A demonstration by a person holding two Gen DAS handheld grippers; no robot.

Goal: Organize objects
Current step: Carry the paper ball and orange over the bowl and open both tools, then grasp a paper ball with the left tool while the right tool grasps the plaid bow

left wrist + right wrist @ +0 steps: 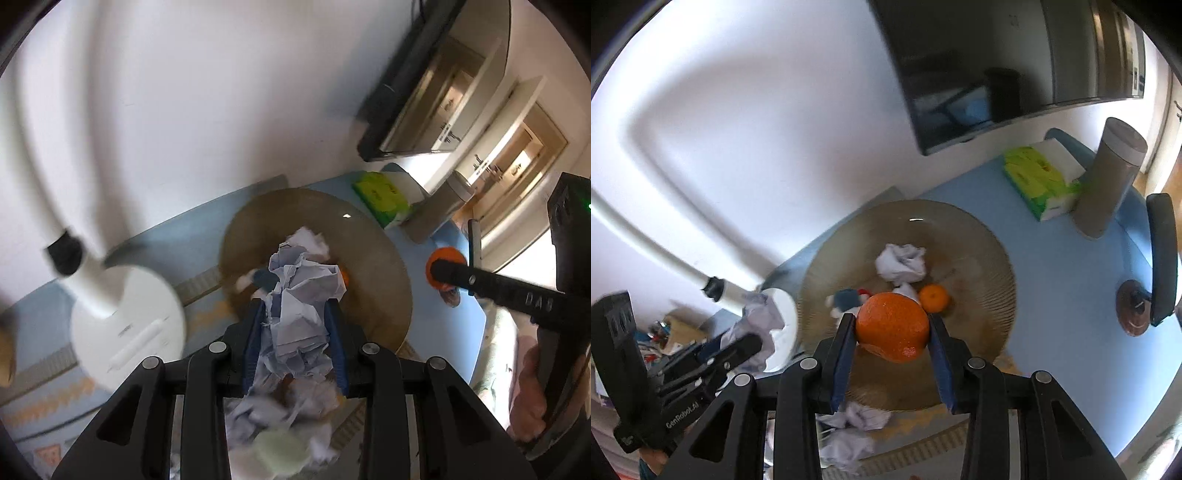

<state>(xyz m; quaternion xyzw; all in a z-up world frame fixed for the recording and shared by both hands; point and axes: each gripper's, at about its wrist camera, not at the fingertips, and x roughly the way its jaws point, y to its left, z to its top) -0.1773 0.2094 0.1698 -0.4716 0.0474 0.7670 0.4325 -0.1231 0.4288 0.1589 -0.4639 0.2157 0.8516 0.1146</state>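
My left gripper [297, 308] is shut on a crumpled wad of pale paper [299, 295], held above a brown ribbed glass plate [369, 236]. My right gripper [892, 321] is shut on a large orange [892, 326] over the same plate [979, 240]. In that plate lie another crumpled paper [901, 264], a small orange [933, 297] and a small blue, white and red item [846, 299]. In the right wrist view the left gripper [750, 345] shows at lower left with its paper [757, 321]. The right gripper [441, 269] appears at right in the left wrist view.
A white lamp base [125, 325] stands left of the plate on the blue table [1052, 295]. A green tissue box [1041, 177] and a grey cylinder [1112, 177] stand at the back right. A dark stand on a brown round foot [1132, 314] is at right. Crumpled papers [860, 417] lie near the front.
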